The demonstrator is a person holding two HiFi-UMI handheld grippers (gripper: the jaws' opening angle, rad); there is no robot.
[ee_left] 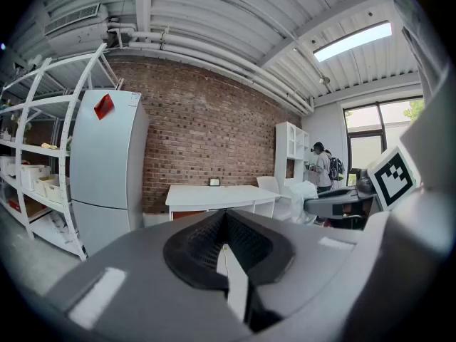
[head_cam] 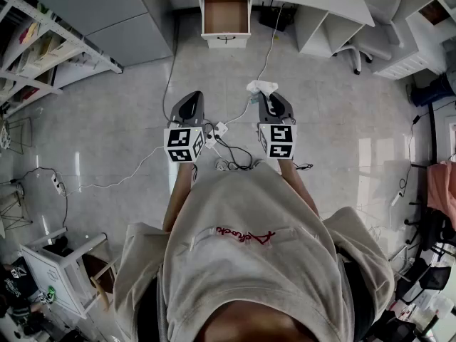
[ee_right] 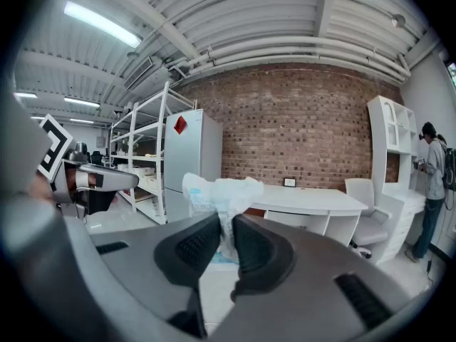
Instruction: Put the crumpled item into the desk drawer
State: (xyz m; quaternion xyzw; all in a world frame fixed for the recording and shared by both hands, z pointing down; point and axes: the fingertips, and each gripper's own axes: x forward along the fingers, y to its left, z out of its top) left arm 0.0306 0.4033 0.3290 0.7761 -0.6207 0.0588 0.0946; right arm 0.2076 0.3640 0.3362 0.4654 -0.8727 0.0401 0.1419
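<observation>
Centre frame: crumpled item (head_cam: 261, 87) in pinch of right gripper (head_cam: 268, 95); left gripper (head_cam: 189, 102) jaws together, empty; open drawer (head_cam: 226, 16) upper centre.

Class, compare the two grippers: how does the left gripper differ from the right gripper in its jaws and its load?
The right gripper is clamped on the crumpled white item; the left gripper holds nothing. The left gripper's jaws meet; the right gripper's jaws stand slightly apart around the item. Both point toward the open desk drawer.
</observation>
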